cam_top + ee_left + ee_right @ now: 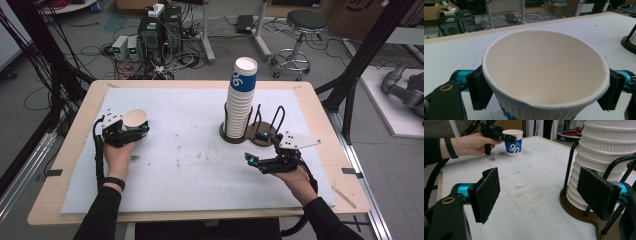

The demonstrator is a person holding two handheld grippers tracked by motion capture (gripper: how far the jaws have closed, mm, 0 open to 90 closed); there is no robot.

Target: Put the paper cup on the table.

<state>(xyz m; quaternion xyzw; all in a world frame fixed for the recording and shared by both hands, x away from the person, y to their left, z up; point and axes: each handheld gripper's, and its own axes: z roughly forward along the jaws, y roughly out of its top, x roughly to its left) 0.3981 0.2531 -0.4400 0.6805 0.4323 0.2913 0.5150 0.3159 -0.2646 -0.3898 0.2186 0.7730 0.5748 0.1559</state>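
The left gripper [131,131] sits around a round ribbed paper cup [135,121] (maybe barely touching), the right gripper [256,148] open, empty.

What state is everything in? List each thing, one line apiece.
Single cup: upright on the table, empty.
Left gripper: jaws flank the single cup; pressing or not, cannot tell.
Right gripper: open, nothing between its jaws.
Cup stack: nested, mouths up, standing in the holder.
Holder: one bay filled, the other empty.
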